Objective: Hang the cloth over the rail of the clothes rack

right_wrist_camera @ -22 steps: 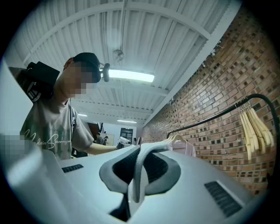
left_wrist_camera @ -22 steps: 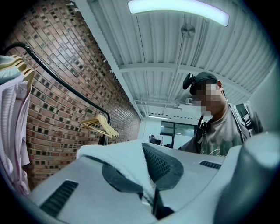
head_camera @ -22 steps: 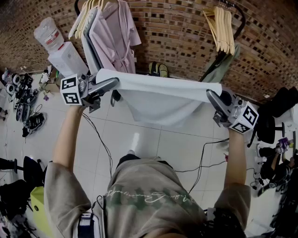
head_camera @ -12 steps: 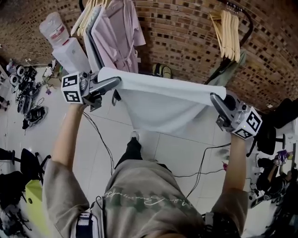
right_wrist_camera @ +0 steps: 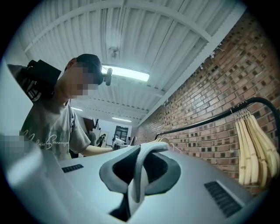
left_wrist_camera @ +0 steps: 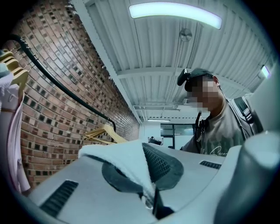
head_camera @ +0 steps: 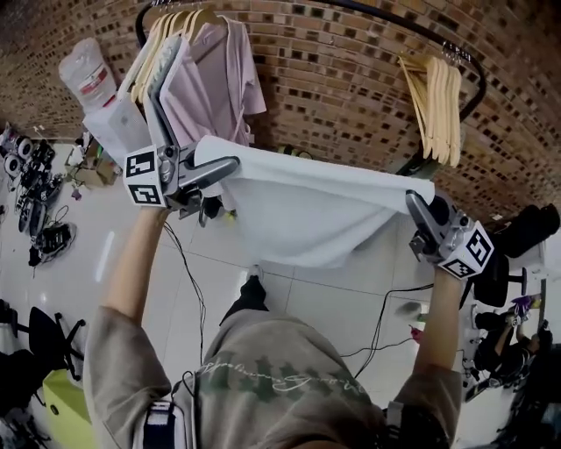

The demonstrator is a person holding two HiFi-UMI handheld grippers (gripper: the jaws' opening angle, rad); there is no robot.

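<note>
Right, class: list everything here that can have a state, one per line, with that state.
left gripper: shut on the cloth
right gripper: shut on the cloth
cloth: held spread between both, not yet over the rail
rail: bare in its middle
wooden hangers: empty, on the rail
pink garment: hanging on a hanger

Floor: pale glossy tiles (head_camera: 324, 302) running up to a brick wall.
Cables: a black cable (head_camera: 188, 272) trails over the tiles left of the person; a second cable (head_camera: 383, 302) lies to the right.
Left edge of floor: a water dispenser (head_camera: 112, 123) stands by the wall, with a heap of dark gear (head_camera: 39, 188) and a black chair (head_camera: 48, 329) nearer.
Right edge of floor: another dark chair (head_camera: 500, 263).
Rail: a black bar (head_camera: 403, 26) in front of the wall.
On the rail: bare wooden hangers (head_camera: 438, 92) at the right end; more hangers (head_camera: 162, 39) with a pink garment (head_camera: 223, 83) at the left.
</note>
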